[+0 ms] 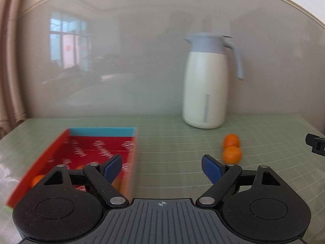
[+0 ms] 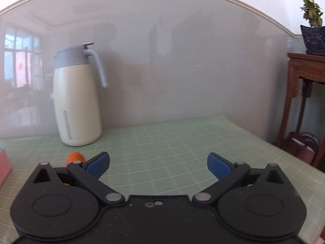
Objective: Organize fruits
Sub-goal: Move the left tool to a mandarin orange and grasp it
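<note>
Surface [image 1: 172,142] is seen under both grippers. Jug [image 1: 205,81] stands beyond. Box [image 1: 97,148], holding fruit, lies under the left gripper [image 1: 161,168], jaws apart, empty. Two oranges [image 1: 231,148] lie ahead-right. Right gripper [image 2: 158,165]: jaws wide, empty.

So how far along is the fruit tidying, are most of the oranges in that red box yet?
Partly. At least one orange already lies in the red box; the gripper hides most of the box floor, so there may be more. Nothing is in hand: the left gripper and right gripper are both open and empty. Two oranges on the mat, in front of the jug, are left to collect.
</note>
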Available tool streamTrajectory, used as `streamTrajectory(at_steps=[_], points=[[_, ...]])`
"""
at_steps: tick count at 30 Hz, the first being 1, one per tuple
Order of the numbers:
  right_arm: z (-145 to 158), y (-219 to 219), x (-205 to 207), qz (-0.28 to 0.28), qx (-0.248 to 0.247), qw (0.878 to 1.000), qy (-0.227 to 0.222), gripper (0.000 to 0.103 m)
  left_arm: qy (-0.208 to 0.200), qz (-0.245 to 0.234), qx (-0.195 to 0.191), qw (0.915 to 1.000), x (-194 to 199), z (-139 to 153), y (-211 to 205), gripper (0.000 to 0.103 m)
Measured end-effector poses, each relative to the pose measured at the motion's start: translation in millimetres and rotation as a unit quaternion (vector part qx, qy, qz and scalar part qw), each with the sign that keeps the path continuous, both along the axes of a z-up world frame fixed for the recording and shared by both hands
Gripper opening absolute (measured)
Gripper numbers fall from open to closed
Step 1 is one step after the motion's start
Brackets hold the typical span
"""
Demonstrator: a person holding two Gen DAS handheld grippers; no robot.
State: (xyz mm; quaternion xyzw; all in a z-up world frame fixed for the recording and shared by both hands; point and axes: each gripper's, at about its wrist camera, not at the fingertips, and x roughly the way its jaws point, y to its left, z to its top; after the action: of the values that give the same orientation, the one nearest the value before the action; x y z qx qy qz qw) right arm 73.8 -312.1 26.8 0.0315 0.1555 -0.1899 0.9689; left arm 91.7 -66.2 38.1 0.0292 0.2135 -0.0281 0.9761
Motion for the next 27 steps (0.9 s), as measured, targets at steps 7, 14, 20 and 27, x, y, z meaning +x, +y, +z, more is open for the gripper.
streamTrajectory(at_steps=[7, 14, 20, 27], points=[[-7.9, -16.3, -3.2, -0.009, 0.010, 1.000, 0.004, 0.103, 0.027, -0.044, 0.026, 0.9983, 28.8, -20.8, -61.7, 0.085], [-3.0, -18.9, -2.6, -0.005, 0.021, 1.000, -0.006, 0.103, 0.037, -0.055, 0.041, 0.9970, 51.7, -29.5, -86.5, 0.085], [-3.3, -16.7, -0.9, -0.018, 0.013, 1.000, -0.005, 0.103, 0.048, -0.075, 0.034, 0.9955, 65.0, -35.8, -96.6, 0.085], [-7.5, -22.3, -1.8, -0.064, -0.010, 0.998, 0.010, 0.103, 0.057, -0.082, 0.033, 0.9944, 81.8, -42.0, -109.6, 0.085]])
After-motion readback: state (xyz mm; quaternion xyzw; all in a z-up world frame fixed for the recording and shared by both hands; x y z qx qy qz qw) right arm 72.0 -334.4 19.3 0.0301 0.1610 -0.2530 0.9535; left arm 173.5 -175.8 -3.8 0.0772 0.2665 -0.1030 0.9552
